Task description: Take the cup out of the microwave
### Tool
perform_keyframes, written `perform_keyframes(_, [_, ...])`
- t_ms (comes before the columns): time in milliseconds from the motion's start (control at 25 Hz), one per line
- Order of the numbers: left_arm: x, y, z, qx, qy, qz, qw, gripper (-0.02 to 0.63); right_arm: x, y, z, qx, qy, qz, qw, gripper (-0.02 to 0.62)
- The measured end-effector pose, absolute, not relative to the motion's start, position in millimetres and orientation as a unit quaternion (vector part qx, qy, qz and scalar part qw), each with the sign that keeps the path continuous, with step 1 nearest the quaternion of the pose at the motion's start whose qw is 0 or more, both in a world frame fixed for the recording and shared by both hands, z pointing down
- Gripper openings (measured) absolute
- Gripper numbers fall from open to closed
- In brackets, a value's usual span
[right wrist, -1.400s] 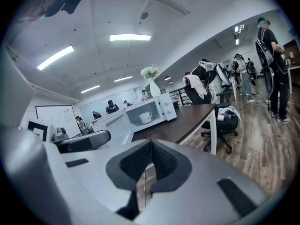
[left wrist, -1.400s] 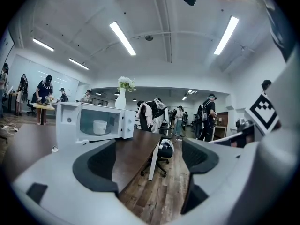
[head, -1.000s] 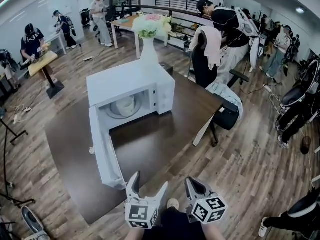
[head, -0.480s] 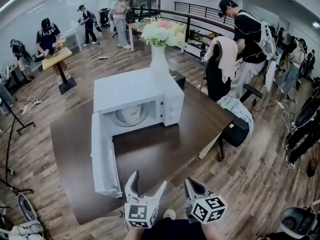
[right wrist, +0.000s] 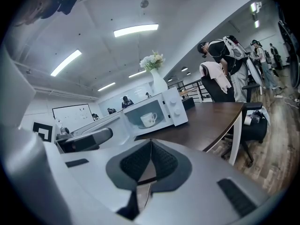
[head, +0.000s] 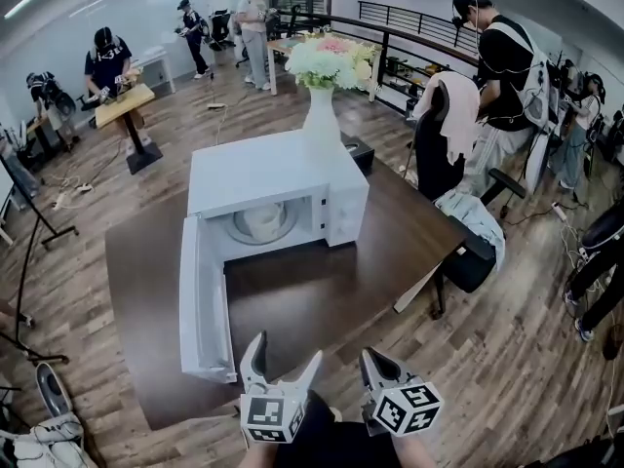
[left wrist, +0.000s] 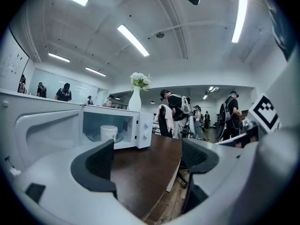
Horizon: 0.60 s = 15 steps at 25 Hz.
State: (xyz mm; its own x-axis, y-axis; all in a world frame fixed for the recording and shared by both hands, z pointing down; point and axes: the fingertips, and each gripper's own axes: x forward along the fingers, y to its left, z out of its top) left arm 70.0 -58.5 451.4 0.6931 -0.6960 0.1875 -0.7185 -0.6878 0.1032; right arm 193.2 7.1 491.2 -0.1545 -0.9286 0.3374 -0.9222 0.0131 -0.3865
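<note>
While the cup [head: 261,218] sits upright on the turntable plate [head: 234,235] inside the microwave [head: 273,169], nothing of the take-out itself is done. The right gripper view shows the cup white, handle on its right, nothing touching it. The door [head: 200,310] is swung fully out on the left hinge and points toward the person, so access is clear and the opening step looks finished. The microwave stands on a dark wood counter [head: 331,291], with a white vase [head: 322,125] of flowers [head: 330,61] just behind it. Both tongs hang low at the near counter edge, well apart from the cavity. The left tongs [head: 286,354] are spread wide with only bare counter between the pads, nothing held. The right tongs [head: 375,359] have pads pressed together, empty. Judgement: early stage, approach only. Left to do: reach into the cavity, close on the cup body or handle, lift it off the plate, and bring it out past the door without clipping the frame. The left tongs look readier for the grab since they are already wide, while the right would need to open first. Background: a chair [head: 444,135] with cloth draped over it beside the counter's far right side, and several people standing around the room, none near the microwave.
</note>
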Motion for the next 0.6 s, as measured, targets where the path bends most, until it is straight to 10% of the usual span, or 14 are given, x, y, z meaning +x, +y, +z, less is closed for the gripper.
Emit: perform_keyframes(600, [69.7,-93.9,446.5,0.907,-0.409,0.06,0.086,0.44,194.6,-24.0,497.2,-0.637,0.718,-0.281,0.0,-0.005])
